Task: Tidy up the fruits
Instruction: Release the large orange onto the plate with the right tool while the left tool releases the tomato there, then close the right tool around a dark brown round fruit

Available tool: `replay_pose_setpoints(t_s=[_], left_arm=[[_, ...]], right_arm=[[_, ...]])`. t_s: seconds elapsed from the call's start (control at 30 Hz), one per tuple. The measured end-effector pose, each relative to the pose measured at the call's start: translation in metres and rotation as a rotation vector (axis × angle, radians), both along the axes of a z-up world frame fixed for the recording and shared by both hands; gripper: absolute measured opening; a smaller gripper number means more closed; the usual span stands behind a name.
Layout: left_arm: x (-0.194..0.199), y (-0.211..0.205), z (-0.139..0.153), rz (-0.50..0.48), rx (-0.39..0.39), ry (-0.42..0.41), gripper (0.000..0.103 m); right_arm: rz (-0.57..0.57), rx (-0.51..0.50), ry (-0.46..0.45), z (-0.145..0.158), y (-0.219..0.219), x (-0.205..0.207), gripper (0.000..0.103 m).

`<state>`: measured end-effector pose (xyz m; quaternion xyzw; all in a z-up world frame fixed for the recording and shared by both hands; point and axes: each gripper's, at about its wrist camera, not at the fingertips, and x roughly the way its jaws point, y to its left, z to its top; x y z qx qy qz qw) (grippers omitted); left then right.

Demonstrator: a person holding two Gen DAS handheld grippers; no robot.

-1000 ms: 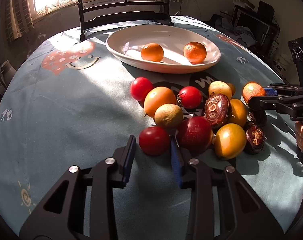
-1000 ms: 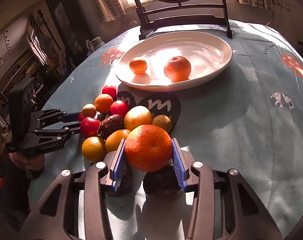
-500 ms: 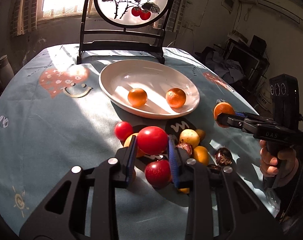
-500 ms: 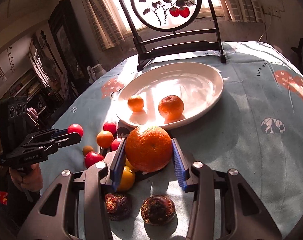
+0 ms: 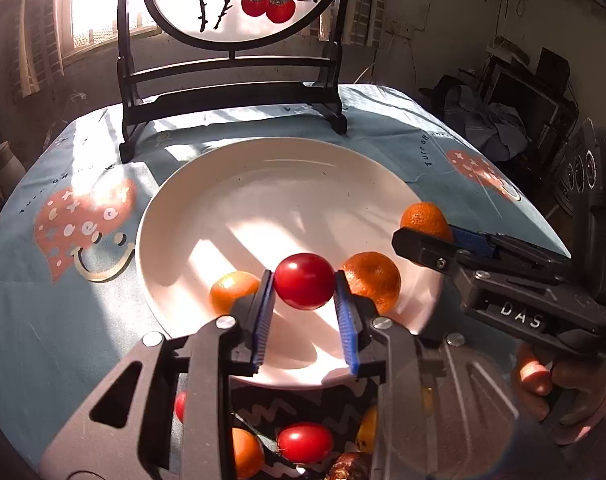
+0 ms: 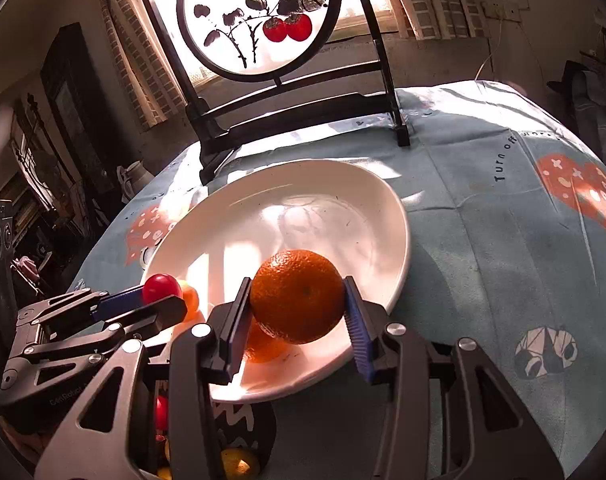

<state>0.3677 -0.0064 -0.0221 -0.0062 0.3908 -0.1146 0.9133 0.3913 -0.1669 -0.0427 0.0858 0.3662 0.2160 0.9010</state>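
Observation:
My left gripper [image 5: 305,280] is shut on a red tomato [image 5: 304,281] and holds it above the near part of the white plate [image 5: 263,184]. Two oranges [image 5: 373,280] lie in the plate, one on each side of my fingers. My right gripper [image 6: 297,298] is shut on a large orange [image 6: 297,294] above the plate's [image 6: 303,200] near edge. It shows in the left wrist view [image 5: 427,232] at the plate's right rim. The left gripper with the tomato [image 6: 161,287] shows at the left of the right wrist view.
A dark wooden stand with a round painted screen [image 5: 239,4] stands behind the plate. Loose fruits [image 5: 305,442] lie on the blue tablecloth [image 5: 43,320] below my left gripper, near the table's front. A hand [image 5: 563,384] holds the right gripper at lower right.
Both grippers lifted their fruit off the pile and moved forward over the plate. The left took hold of the red tomato about a second ago.

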Motion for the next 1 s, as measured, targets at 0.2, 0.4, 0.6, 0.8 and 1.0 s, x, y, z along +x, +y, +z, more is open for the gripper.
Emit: replay_pose_setpoints(t_s=[0.2, 0.4, 0.6, 0.8, 1.0], left_arm=[[-0.013, 0.012, 0.013, 0.051, -0.010, -0.041, 0.077], [-0.059, 0.043, 0.033, 0.147, -0.017, -0.131, 0.097], [-0.090, 0.086, 0.014, 0.342, 0.045, -0.132, 0.097], [-0.096, 0.121, 0.009, 0.361, -0.142, -0.050, 0.097], [-0.096, 0.115, 0.005, 0.373, -0.101, -0.035, 0.097]], right_arm=[[-0.016, -0.027, -0.038, 0.008, 0.001, -0.005, 0.062], [0.028, 0.018, -0.066, 0.031, -0.009, -0.046, 0.062], [0.178, -0.035, -0.015, 0.019, 0.007, -0.091, 0.063], [0.253, -0.149, 0.002, 0.005, 0.014, -0.116, 0.064], [0.212, -0.212, 0.057, -0.006, 0.005, -0.115, 0.064]])
